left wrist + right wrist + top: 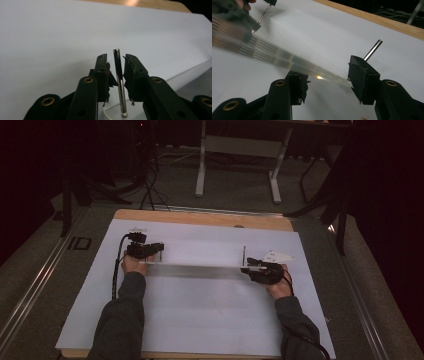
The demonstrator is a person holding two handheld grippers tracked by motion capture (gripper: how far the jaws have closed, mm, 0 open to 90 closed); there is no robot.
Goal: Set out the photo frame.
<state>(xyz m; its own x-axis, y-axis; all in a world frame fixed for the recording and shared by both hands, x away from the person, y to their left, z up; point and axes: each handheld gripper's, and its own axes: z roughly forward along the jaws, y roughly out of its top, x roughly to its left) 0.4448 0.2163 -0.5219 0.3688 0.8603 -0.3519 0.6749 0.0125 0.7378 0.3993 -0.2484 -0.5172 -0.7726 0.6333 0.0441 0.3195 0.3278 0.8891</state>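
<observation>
A long clear plastic strip [200, 266] lies across the white sheet [200, 320], with an upright metal pin at each end. My left gripper [159, 247] sits at the strip's left end. In the left gripper view its jaws [116, 58] stand a little apart around the left pin [118, 72], with a thin gap on each side. My right gripper [248, 265] is at the right end. Its jaws [327, 72] are wide open astride the strip [287, 58], and the right pin [373, 50] rises just behind the right-hand jaw.
The white sheet covers a wooden tabletop whose far edge [200, 218] shows. Beyond it, on the floor, stand a grey table frame [200, 175] and dark stands. A cable [117, 265] trails from the left gripper along the forearm.
</observation>
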